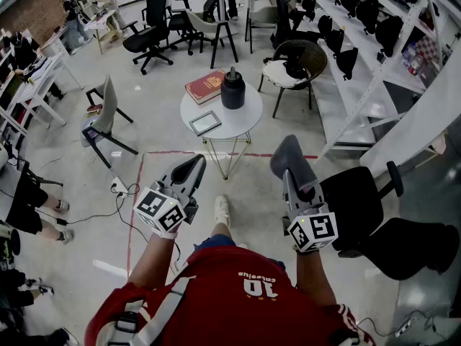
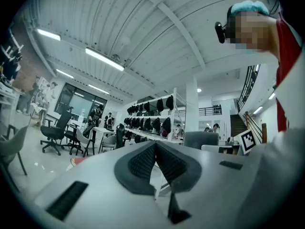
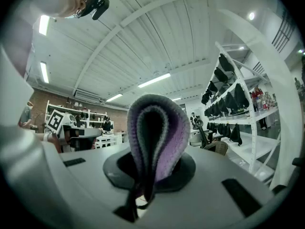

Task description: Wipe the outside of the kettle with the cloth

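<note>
Nearest you, at 6 o'clock in the head view, your red shirt [image 1: 230,294] fills the lower edge. Just ahead of it, your left gripper [image 1: 191,168] points toward 11 o'clock. Its jaws are pressed together with nothing between them. Your right gripper [image 1: 295,182], toward 1 o'clock, is clamped on a folded cloth [image 1: 289,156]. The cloth is grey outside and purple inside, and it stands up out of the jaws as a loop. Both grippers hang over bare floor, well apart from the table.

Farther out at 12 o'clock stands a small round white table [image 1: 248,117]. The dark kettle [image 1: 233,89] sits upright on its far side, and its inside cannot be seen. A red book [image 1: 205,86] lies just beside the kettle at its 9 o'clock. A flat framed panel [image 1: 205,122] lies on the side of the table nearer you.

Beyond the table at 1 o'clock, a wicker chair [image 1: 311,49] holds a pale cushion [image 1: 279,75] and something dark. Farthest out, along 2 o'clock, white shelves [image 1: 374,78] hold rows of dark bags [image 1: 389,31].
</note>
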`<action>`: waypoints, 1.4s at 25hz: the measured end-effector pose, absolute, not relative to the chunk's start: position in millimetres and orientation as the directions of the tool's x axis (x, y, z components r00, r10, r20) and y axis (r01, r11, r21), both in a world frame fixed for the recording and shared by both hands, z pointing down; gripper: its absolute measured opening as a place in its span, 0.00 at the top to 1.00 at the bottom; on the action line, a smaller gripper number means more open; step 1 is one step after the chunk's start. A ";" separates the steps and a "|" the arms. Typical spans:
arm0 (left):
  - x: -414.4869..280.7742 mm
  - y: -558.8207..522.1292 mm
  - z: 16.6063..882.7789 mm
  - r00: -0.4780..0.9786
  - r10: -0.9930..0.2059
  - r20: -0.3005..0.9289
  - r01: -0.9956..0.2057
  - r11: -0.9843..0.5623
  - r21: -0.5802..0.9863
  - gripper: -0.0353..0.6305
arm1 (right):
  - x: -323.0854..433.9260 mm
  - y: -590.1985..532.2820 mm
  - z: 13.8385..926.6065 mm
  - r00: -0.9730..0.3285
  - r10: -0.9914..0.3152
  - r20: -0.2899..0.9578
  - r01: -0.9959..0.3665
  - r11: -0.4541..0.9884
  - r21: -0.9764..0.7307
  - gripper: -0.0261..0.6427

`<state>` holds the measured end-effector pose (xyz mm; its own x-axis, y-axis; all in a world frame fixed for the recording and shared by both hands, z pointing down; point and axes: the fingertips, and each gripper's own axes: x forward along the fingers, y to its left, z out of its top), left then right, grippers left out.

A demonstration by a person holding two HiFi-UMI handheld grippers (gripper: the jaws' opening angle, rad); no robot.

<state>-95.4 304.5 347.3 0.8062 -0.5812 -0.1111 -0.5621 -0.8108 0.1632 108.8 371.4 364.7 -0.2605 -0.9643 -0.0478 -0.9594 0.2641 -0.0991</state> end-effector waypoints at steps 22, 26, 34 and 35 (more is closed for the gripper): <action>-99.5 287.6 355.0 0.788 -0.610 -0.084 -0.596 -0.790 0.147 0.94 | 113.7 350.3 365.9 -0.272 -0.960 -0.069 -0.949 0.280 -0.146 0.89; -103.0 282.6 354.5 0.787 -0.613 -0.076 -0.599 -0.787 0.149 0.94 | 109.9 345.2 364.0 -0.277 -0.958 -0.069 -0.948 0.284 -0.140 0.89; -99.5 263.3 365.4 0.782 -0.621 -0.054 -0.607 -0.778 0.161 0.94 | 118.3 326.7 369.6 -0.271 -0.961 -0.052 -0.954 0.275 -0.118 0.89; -100.2 259.3 366.1 0.781 -0.623 -0.052 -0.608 -0.776 0.164 0.94 | 119.2 322.4 370.5 -0.266 -0.963 -0.046 -0.956 0.270 -0.117 0.89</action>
